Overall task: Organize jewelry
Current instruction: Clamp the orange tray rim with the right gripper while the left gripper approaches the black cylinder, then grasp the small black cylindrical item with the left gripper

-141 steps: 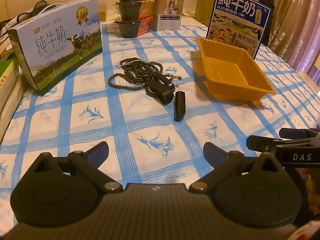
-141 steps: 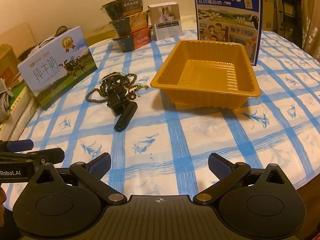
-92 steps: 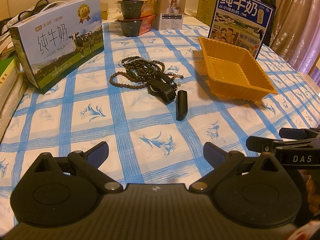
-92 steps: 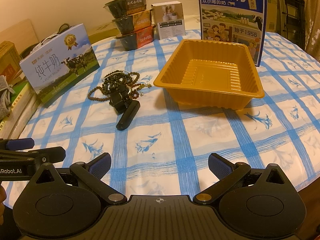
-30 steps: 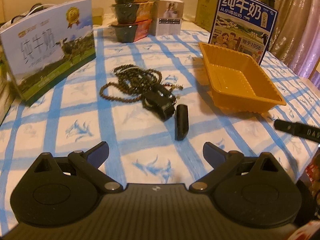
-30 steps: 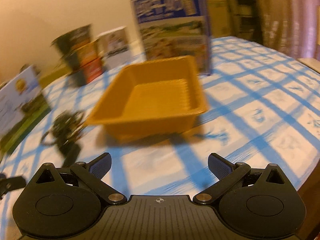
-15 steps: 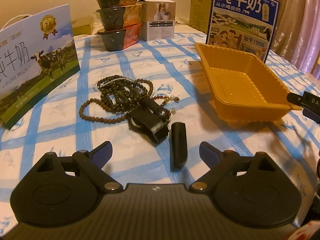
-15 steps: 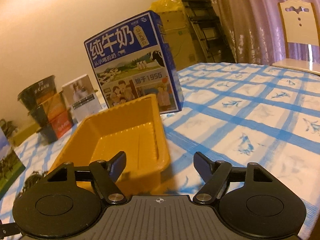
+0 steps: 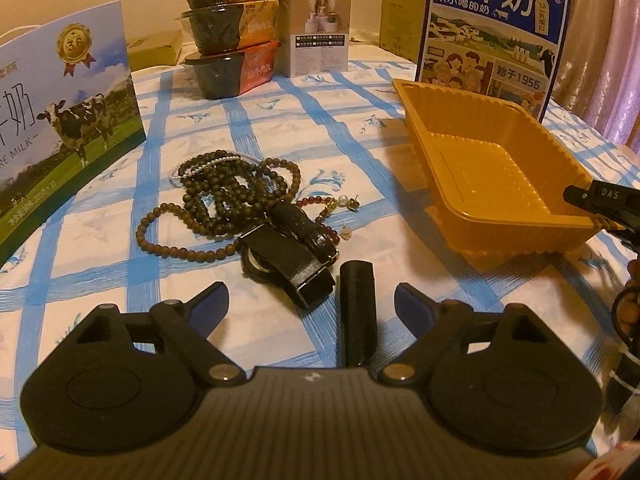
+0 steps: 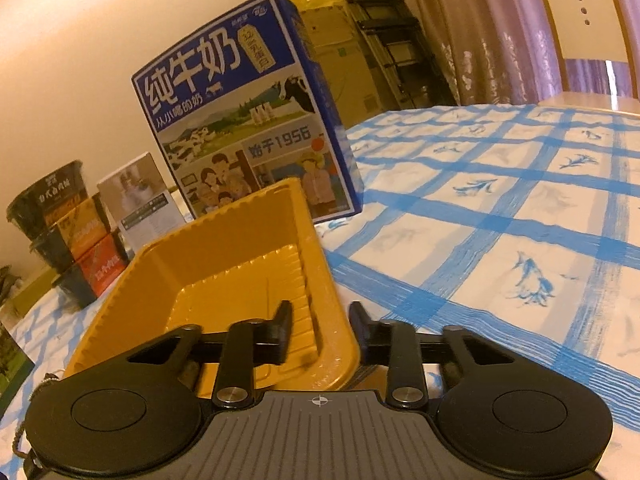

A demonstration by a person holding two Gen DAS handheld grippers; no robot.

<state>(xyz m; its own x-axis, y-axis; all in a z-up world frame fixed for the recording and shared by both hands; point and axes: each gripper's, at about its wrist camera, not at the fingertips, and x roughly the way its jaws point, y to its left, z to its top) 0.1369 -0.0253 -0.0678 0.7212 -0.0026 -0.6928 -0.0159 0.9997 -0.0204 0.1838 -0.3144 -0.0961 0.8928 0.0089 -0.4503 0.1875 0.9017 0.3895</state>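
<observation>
Two grippers work over a blue-checked tablecloth (image 9: pixel 360 128) beside a pink curtain (image 10: pixel 460 40).

The right gripper (image 10: pixel 320 326) is closing its fingers over the near corner wall of the orange tray (image 9: pixel 452 120). The left gripper (image 9: pixel 310 304), fingers spread and narrowing, straddles a black stick (image 9: pixel 358 308). The beads (image 9: pixel 228 200) and watch (image 9: pixel 288 256) lie left of the tray, between milk boxes (image 9: pixel 492 32).

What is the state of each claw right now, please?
Left claw: open and closing slightly, the black bar between its fingers, untouched.
Right claw: closing around the orange tray's rim, not yet pressing it.
</observation>
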